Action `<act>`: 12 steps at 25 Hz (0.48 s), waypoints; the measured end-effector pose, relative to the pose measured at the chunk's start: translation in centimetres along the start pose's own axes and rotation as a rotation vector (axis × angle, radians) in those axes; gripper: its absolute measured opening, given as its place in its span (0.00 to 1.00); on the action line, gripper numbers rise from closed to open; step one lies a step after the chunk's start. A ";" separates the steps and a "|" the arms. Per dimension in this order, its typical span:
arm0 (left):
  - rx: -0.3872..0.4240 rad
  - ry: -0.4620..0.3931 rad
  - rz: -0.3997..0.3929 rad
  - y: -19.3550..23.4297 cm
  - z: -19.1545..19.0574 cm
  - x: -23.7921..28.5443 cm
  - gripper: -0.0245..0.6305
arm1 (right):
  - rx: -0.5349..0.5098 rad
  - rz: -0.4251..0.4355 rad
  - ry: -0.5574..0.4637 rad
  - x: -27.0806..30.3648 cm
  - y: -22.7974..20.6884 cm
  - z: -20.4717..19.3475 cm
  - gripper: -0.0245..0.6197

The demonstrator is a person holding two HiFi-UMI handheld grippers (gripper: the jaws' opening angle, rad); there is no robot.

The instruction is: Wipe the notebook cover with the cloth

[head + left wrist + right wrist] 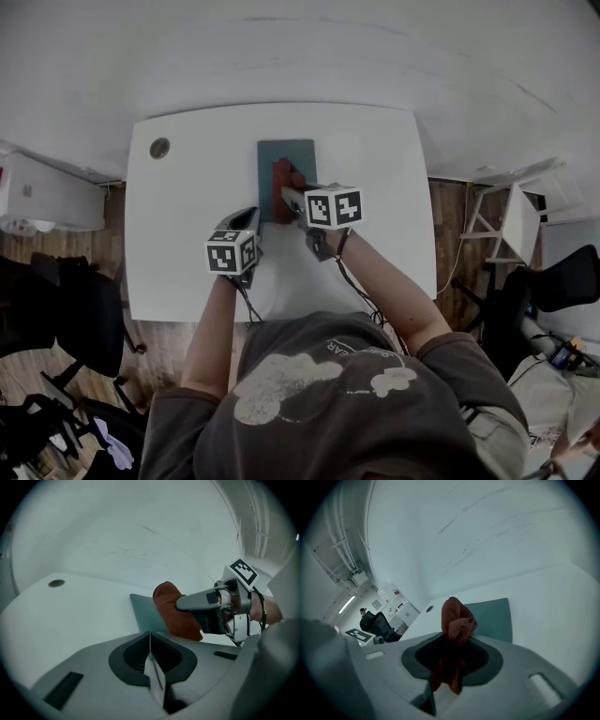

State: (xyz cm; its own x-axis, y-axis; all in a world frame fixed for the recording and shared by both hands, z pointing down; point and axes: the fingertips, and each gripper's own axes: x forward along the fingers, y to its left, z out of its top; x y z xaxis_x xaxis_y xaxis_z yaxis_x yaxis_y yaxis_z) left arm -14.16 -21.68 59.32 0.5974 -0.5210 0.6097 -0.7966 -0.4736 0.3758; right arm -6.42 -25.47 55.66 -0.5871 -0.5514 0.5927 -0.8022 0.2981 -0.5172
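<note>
A teal-grey notebook (291, 155) lies flat on the white table (375, 159). A rust-red cloth (283, 174) rests bunched on the notebook's near half, and my right gripper (292, 195) is shut on it. In the right gripper view the cloth (454, 620) sticks up from between the jaws, with the notebook (492, 618) just beyond. My left gripper (246, 219) hovers to the left of the notebook's near corner, shut and holding nothing. Its own view shows the shut jaws (151, 663), with the notebook (143, 613), cloth (173, 611) and right gripper (206, 603) ahead to the right.
A round cable grommet (159, 147) sits in the table's far left corner. A white cabinet (47, 192) stands left of the table and black chairs (66, 309) at the near left. A white frame stand (511, 220) and another chair (562, 281) are at the right.
</note>
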 end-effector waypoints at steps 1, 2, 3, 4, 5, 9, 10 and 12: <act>-0.008 0.001 0.001 0.1 -0.1 -0.1 0.05 | 0.002 0.008 0.008 0.4 0.5 -0.4 0.21; -0.016 0.002 0.002 0.2 -0.2 -0.3 0.05 | 0.002 0.015 0.015 0.8 1.0 -0.8 0.21; -0.022 0.002 0.004 0.3 -0.2 -0.4 0.05 | 0.000 0.021 0.022 1.1 1.4 -1.1 0.21; -0.027 0.002 0.006 0.3 -0.3 -0.5 0.05 | 0.000 0.026 0.027 1.4 1.7 -1.4 0.21; -0.030 0.002 0.009 0.3 -0.3 -0.7 0.05 | 0.001 0.030 0.031 1.6 2.0 -1.7 0.21; -0.037 0.006 0.026 0.6 -0.6 -1.3 0.05 | 0.022 0.046 0.044 2.3 3.0 -2.9 0.21; -0.041 0.005 0.028 0.7 -0.7 -1.4 0.05 | 0.022 0.046 0.049 2.5 3.1 -3.2 0.21; -0.048 0.003 0.028 0.8 -0.8 -1.7 0.05 | 0.018 0.040 0.058 2.8 3.3 -3.8 0.21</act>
State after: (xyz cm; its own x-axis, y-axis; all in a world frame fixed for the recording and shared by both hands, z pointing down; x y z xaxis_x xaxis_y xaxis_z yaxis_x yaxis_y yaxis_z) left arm -15.93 -20.60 59.11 0.5746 -0.5313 0.6225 -0.8165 -0.4242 0.3916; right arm -11.16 -23.09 57.95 -0.6247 -0.4933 0.6053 -0.7759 0.3048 -0.5524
